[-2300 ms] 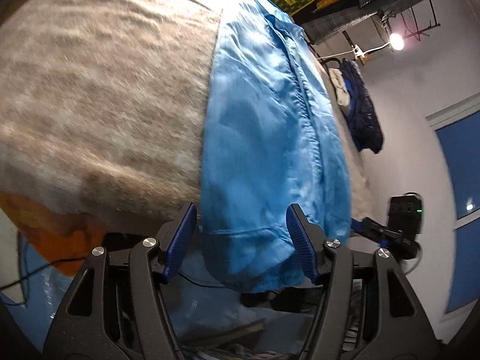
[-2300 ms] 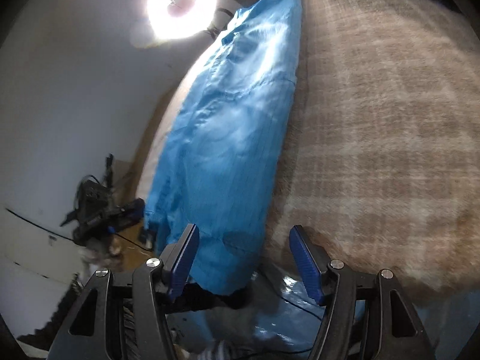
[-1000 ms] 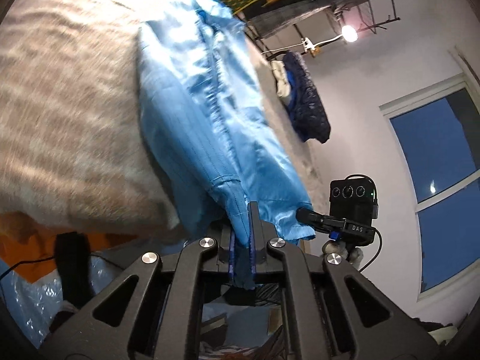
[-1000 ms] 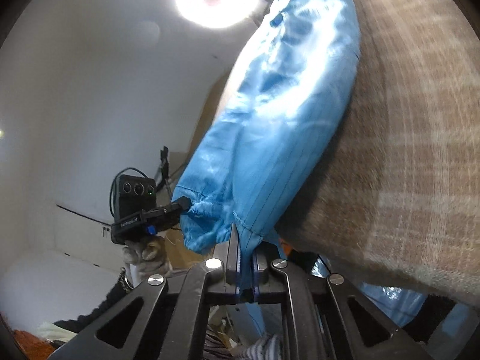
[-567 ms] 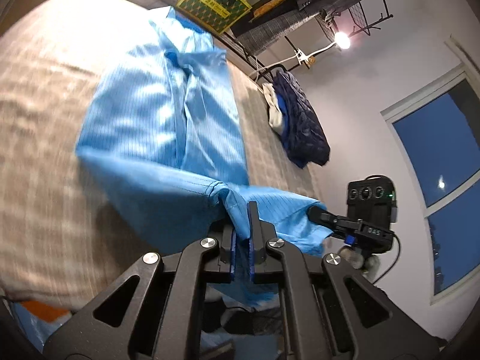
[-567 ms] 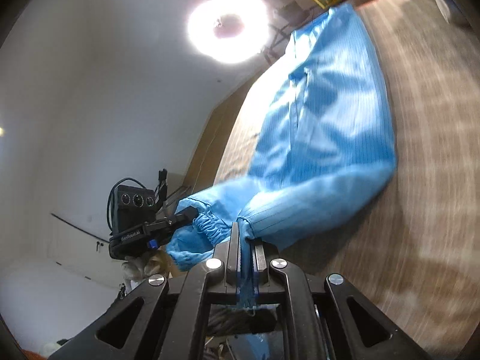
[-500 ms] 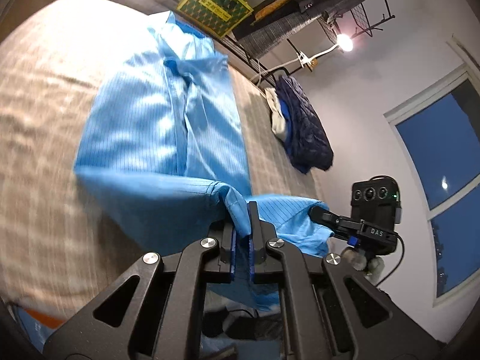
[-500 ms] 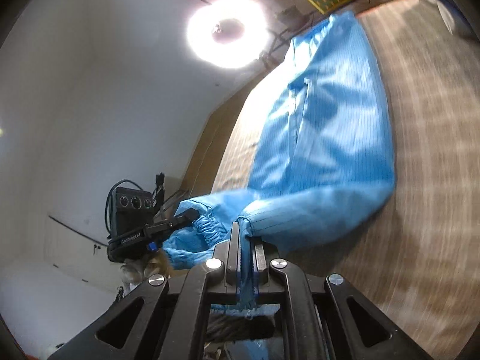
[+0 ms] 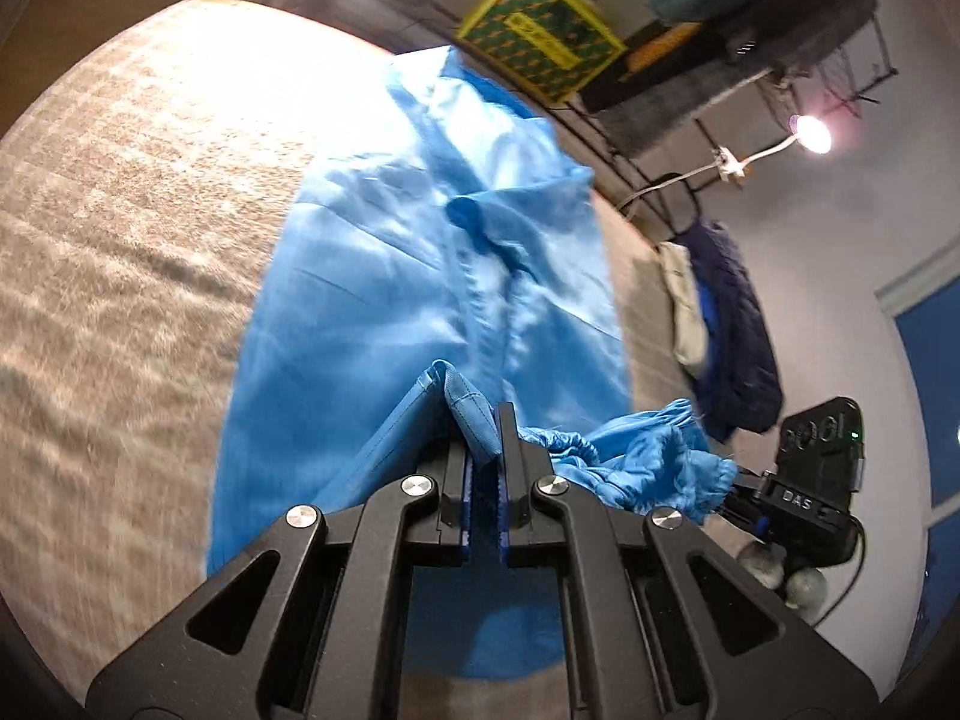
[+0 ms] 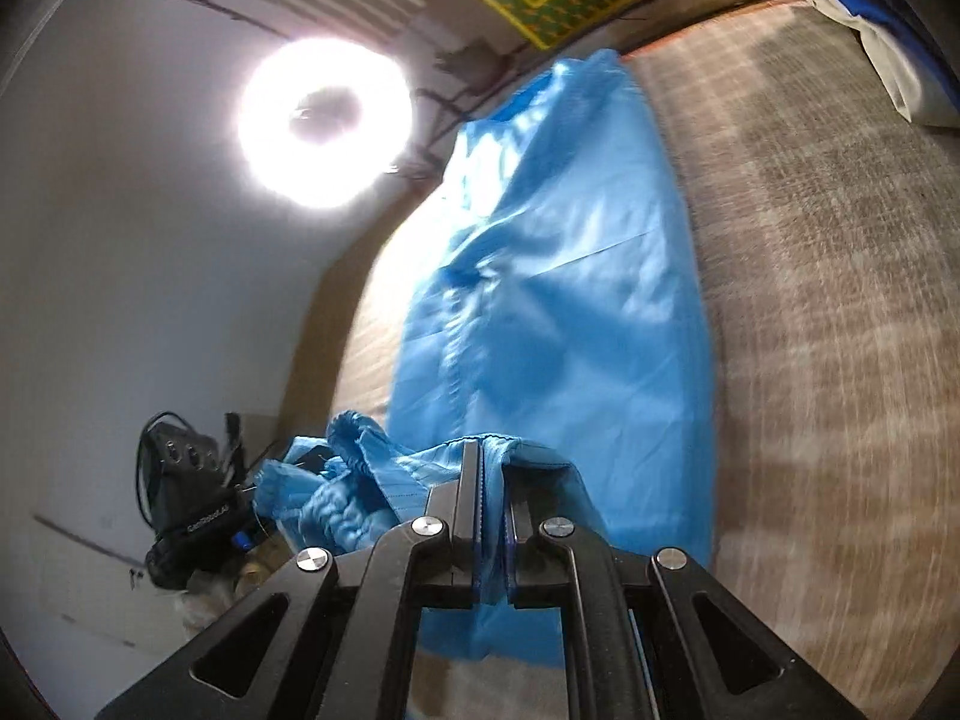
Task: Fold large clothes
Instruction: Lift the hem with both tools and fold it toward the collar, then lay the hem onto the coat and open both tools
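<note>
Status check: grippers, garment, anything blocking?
Left gripper and right gripper shut on blue garment hem. Hem lifted above the bed. Nothing blocking.

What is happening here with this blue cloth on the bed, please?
A person is folding a large light-blue garment on a bed with a beige blanket, using a hand-held claw in each hand. The left claw is shut on one corner of the garment's near end, and the right claw is shut on the other corner. That end is lifted over the part lying flat, so the fold is only half done. Dark-blue clothes lie at the bed's edge.
</note>
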Demonstrator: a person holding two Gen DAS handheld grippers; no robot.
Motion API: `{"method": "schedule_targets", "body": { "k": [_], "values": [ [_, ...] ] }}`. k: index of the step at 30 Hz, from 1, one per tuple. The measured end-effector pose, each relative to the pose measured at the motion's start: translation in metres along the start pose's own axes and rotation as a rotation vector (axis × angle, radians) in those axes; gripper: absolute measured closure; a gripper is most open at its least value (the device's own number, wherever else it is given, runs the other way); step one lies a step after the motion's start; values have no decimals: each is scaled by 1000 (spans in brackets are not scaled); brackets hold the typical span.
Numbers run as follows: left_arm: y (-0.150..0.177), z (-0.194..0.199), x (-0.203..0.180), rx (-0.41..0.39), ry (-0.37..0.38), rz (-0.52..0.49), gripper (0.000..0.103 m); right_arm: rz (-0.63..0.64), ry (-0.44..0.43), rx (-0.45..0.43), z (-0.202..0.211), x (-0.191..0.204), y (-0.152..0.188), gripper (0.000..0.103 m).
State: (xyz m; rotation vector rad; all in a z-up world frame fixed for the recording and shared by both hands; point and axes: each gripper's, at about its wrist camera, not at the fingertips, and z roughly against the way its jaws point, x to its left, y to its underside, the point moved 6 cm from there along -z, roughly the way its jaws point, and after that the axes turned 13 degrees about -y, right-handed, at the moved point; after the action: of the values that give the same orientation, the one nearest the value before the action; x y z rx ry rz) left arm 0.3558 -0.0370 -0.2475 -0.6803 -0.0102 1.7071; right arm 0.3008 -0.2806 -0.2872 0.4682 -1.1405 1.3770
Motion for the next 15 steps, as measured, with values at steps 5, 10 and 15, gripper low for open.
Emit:
{"method": "schedule_targets", "body": {
  "k": [5,10,15],
  "values": [
    [-9,-26,9,21,-27,28,99,-29,43,-7,-11,-15,-12,100],
    [-16,-23,14,40,-22,36,77,-46,42,-8,-4,-20,-18,69],
    [-29,8,27,-24,18,71,45,-39,-25,-89,33,-15,-26,53]
  ]
}}
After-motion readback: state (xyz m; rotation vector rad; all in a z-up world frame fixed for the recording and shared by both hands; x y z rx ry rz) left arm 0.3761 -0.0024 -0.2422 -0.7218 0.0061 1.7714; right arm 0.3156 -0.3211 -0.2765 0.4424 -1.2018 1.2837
